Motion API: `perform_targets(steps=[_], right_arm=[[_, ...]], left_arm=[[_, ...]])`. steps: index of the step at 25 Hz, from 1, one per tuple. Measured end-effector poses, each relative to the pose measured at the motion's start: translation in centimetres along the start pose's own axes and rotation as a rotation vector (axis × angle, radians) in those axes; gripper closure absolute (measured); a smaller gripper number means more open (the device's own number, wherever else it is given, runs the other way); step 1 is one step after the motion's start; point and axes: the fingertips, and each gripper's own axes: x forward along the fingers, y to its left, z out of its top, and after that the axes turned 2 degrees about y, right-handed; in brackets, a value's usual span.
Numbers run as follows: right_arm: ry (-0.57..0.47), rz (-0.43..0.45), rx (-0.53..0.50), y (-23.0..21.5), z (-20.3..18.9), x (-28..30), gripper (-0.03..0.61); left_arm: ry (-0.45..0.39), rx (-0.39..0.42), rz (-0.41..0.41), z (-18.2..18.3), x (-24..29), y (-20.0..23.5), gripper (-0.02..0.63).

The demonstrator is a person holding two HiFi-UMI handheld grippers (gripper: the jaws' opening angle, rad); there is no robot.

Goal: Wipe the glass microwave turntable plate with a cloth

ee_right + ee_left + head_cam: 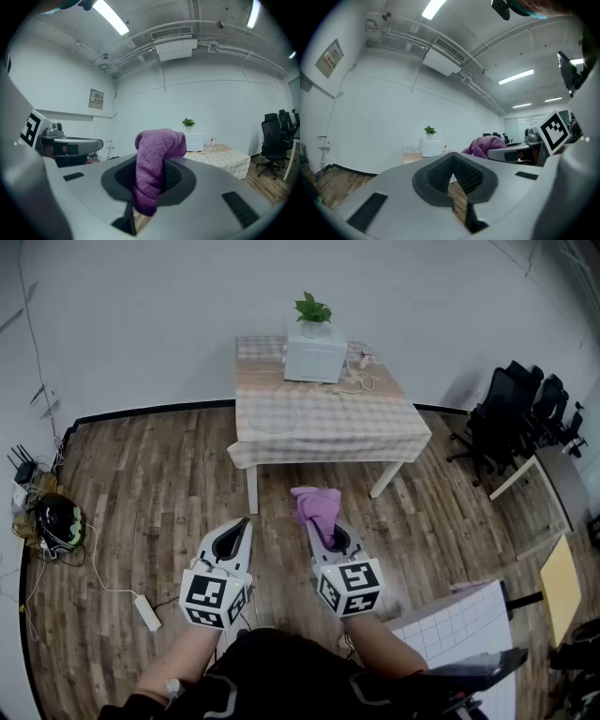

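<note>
A purple cloth (317, 502) is pinched in my right gripper (321, 521), whose jaws are shut on it; in the right gripper view the cloth (154, 164) folds over the right gripper (152, 183) and hangs down between the pads. My left gripper (243, 523) is beside it on the left, shut and holding nothing; its pads meet in the left gripper view (451, 164). Both are held over the wooden floor, short of the table (323, 432) with the checked cover. A faint round outline (271, 420) on the table may be the glass plate; I cannot tell for sure.
A white microwave (315, 354) with a potted plant (312, 308) on top stands at the table's far side, cables (361, 381) beside it. Black office chairs (520, 404) are at the right, a helmet (58, 521) and power strip (147, 612) on the floor at left.
</note>
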Motion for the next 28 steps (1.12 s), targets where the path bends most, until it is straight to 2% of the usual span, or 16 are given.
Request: perform_targets(steps=[17, 28], right_arm=[[-0.009, -0.029, 0.002, 0.8, 0.3, 0.8, 0.499], [0.025, 0.004, -0.006, 4.9, -0.6, 3.5, 0.497]], left_arm=[[0.000, -0.017, -0.014, -0.4, -0.4, 1.7, 0.612], [-0.001, -0.046, -0.014, -1.5, -2.0, 5.8, 0.612]])
